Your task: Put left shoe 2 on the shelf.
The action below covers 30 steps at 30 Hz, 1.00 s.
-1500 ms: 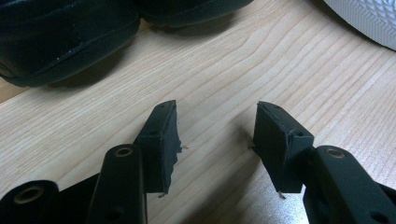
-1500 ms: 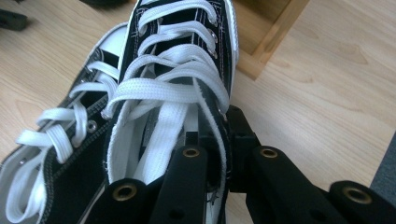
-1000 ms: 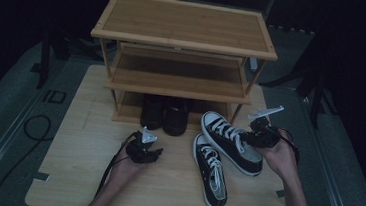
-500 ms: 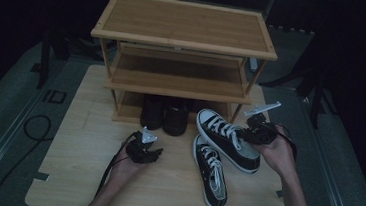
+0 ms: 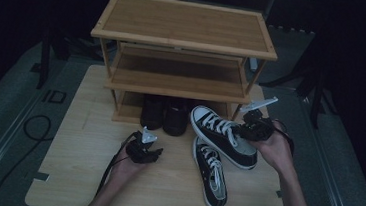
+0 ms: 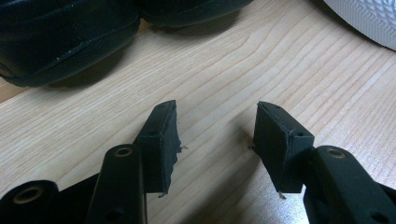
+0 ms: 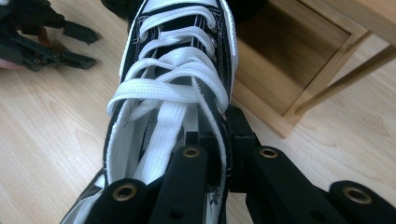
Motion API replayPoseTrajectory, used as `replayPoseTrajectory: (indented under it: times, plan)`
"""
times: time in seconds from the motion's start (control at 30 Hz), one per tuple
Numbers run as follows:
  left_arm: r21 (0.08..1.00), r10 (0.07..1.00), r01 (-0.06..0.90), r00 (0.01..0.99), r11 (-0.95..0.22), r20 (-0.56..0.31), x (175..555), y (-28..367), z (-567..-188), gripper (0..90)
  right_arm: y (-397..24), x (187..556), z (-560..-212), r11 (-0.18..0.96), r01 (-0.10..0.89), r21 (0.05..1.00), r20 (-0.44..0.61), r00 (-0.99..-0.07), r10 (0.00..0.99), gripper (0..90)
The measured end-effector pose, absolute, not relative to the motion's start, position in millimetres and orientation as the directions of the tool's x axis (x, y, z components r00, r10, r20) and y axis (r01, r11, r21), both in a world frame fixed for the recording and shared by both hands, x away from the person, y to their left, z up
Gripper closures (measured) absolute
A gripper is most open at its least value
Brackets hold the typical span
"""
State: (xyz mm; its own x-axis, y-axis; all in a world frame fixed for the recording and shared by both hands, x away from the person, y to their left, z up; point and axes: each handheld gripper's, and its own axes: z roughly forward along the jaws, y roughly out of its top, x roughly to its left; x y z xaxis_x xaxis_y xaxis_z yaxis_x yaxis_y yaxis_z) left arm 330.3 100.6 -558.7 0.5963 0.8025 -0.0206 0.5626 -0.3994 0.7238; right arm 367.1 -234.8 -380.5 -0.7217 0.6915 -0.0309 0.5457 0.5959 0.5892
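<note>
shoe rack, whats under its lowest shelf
Two black shoes stand side by side under the rack, toes pointing out toward the person. Their heels and the space behind them are lost in shadow, so anything farther back cannot be made out.

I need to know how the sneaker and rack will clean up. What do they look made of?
Sneaker: looks like matte black canvas, woven white laces, white sole, probably rubber. Rack: light wood or bamboo, going by its fine straight grain and smooth, low-sheen finish; which one is unclear.
</note>
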Motion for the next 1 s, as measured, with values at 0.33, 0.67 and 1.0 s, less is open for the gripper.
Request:
replayPoseTrajectory:
  times: [0.33,0.67,1.0]
  plan:
    - [0.723,0.803,0.562,0.596,-0.401,-0.019,330,101,-559,50.1,-223,368,-372,0.609,0.521,0.598,-0.033,-0.743,0.669,87.9]
    - [0.724,0.804,0.563,0.595,-0.399,-0.019,330,100,-559,50.0,-212,368,-363,0.614,0.501,0.610,-0.025,-0.762,0.647,87.9]
    - [0.723,0.803,0.563,0.596,-0.400,-0.019,330,101,-559,50.0,-201,367,-356,0.618,0.478,0.624,-0.019,-0.782,0.623,87.9]
